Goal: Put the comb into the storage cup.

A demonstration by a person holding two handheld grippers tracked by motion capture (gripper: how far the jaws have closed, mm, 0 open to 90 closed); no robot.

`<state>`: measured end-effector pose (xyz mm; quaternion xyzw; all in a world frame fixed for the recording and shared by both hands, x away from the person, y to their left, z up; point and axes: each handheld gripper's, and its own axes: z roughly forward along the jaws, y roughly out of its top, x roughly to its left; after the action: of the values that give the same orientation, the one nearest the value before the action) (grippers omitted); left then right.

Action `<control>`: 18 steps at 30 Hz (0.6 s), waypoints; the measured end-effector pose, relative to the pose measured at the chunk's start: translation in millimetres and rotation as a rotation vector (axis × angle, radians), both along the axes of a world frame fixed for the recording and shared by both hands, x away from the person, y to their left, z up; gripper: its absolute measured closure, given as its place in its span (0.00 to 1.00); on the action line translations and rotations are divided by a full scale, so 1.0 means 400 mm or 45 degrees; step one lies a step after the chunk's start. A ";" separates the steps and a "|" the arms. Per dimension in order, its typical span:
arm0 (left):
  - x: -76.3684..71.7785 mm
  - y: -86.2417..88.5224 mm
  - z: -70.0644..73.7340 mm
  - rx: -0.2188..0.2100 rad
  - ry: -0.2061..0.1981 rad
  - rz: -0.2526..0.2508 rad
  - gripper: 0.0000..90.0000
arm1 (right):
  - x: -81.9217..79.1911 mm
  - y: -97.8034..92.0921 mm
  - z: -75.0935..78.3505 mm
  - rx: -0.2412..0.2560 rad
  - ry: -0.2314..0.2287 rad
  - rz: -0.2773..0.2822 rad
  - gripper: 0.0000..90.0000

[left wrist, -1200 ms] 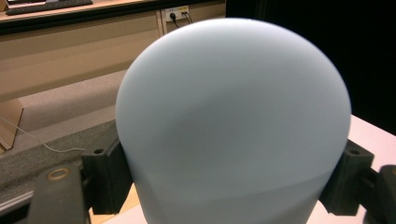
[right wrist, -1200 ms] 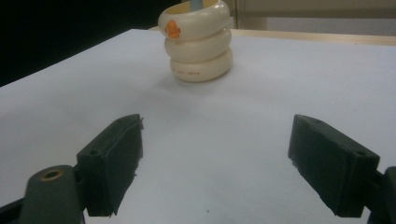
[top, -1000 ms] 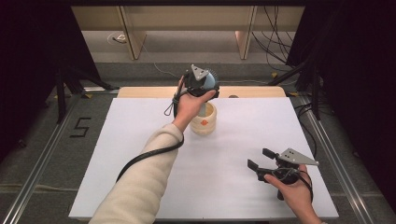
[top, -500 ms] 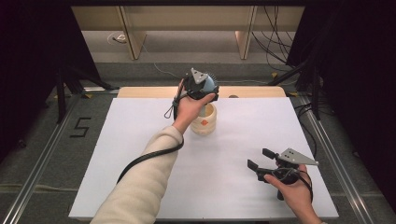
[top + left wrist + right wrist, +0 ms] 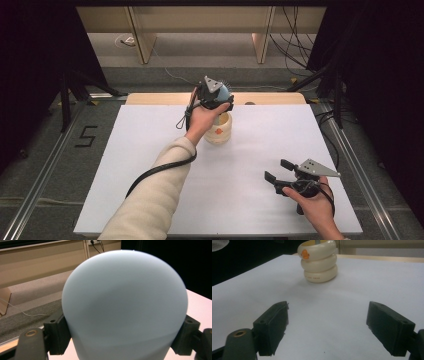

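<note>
1. Left gripper (image 5: 223,95): upper centre of the high view, held above the cream ring stack (image 5: 219,131). Jaws closed on a pale blue dome piece (image 5: 223,91), one pad against each flank.
2. Pale blue dome piece (image 5: 125,307): in the left gripper view it fills the middle of the frame, rounded end toward the top, with the black pads touching it at lower left and lower right. The high view shows just a small blue patch of it past the grey plate.
3. Cream ring stack (image 5: 318,261): three rings with an orange mark on the top one, standing on the white worktop (image 5: 150,150) near its far edge. The right gripper view places it at top centre, well beyond the jaws, and shows a grey post inside it, which the high view hides under the hand.
4. Right gripper (image 5: 278,171): lower right of the high view, jaws spread wide and holding nothing, low over the worktop.
</note>
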<state>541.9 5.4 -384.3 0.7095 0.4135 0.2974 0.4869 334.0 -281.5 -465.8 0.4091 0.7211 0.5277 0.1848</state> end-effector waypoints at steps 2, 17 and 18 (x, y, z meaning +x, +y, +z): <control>0.000 0.000 -0.001 -0.004 -0.001 0.002 0.22 | 0.000 0.000 0.000 0.000 0.000 0.001 0.21; 0.009 -0.006 -0.001 -0.002 0.001 0.005 0.22 | 0.000 0.000 0.000 0.000 0.004 0.002 0.21; 0.010 -0.005 -0.001 -0.005 0.005 0.014 0.21 | 0.000 0.000 0.000 -0.002 0.002 0.001 0.21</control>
<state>546.1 3.4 -384.6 0.7069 0.4190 0.2979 0.4858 333.9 -281.4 -465.8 0.4091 0.7219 0.5270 0.1841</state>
